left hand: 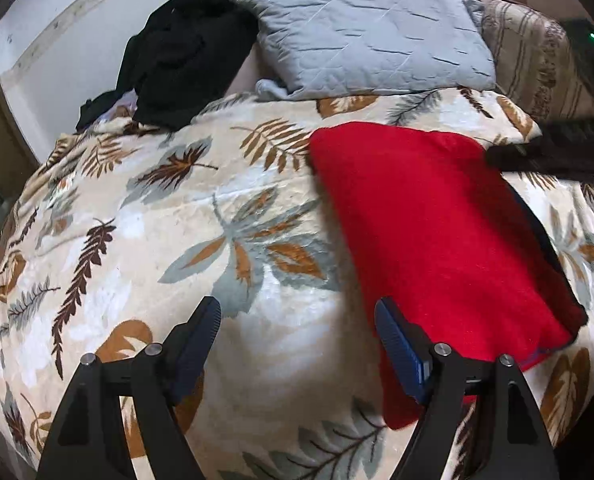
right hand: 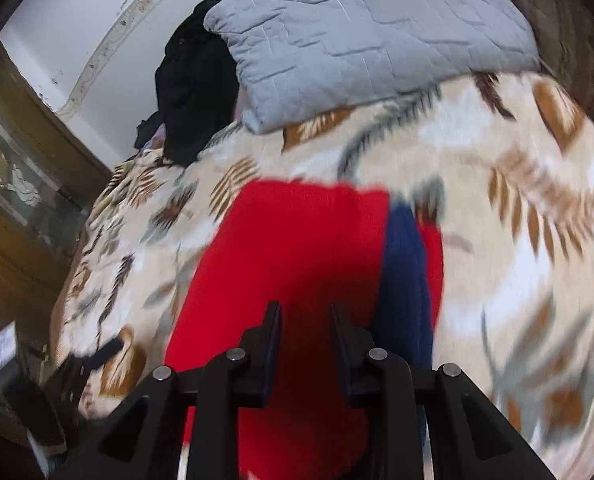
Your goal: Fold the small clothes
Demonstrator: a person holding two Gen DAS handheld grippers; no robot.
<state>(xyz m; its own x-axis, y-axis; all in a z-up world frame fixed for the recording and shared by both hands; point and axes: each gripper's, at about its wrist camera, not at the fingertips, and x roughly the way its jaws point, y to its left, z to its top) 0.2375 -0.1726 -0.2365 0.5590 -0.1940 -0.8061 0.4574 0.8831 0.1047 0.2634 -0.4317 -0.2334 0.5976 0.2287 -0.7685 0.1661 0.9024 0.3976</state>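
Cloth is the matter here: a red garment lies flat on the leaf-patterned blanket of the bed, folded into a rough oblong with a dark blue layer showing along its right edge. In the left wrist view its long axis runs from the near edge by the camera away and slightly leftward toward the grey pillow. The left gripper hangs over the garment's near left corner, jaws spread wide with nothing between them; its right finger overlaps the red edge while its left finger stands over bare blanket, so the cloth lies to that gripper's right. The right gripper points straight down onto the middle of the red cloth, jaws narrowly parted and, as far as the blurred picture shows, pinching nothing. I judge the right hand the nearer one for a hold along the blue side, and the left better placed for the near left edge. A pile of black clothes waits well apart, beside the pillow.
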